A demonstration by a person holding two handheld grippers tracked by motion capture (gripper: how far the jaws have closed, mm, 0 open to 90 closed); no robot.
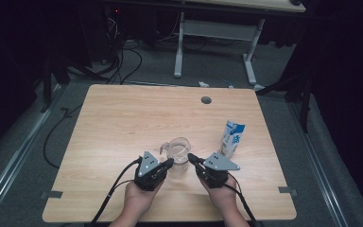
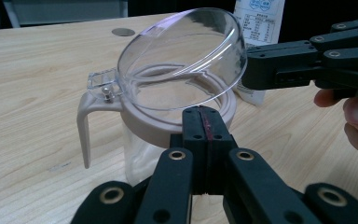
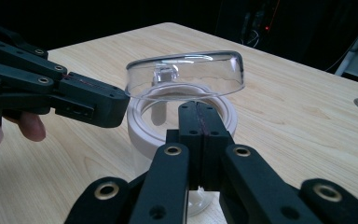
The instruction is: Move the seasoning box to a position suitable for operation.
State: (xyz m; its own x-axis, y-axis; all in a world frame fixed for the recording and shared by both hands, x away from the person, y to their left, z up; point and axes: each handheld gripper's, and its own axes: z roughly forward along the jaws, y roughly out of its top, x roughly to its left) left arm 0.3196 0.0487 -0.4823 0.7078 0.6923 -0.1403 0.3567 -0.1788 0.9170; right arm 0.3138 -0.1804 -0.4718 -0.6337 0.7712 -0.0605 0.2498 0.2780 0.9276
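Judging by the jug [image 1: 178,156] mid-surface [image 1: 123,123], you have its clear hinged lid [image 2: 186,56] tilted partway up; the rest of the opening remains. Your left gripper [image 1: 171,162] and right gripper [image 1: 190,157] flank the rim, jaws together, clamping nothing

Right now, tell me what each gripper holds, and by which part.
Nothing: the left gripper and right gripper are shut empty, with their tips at the edge of the raised lid.
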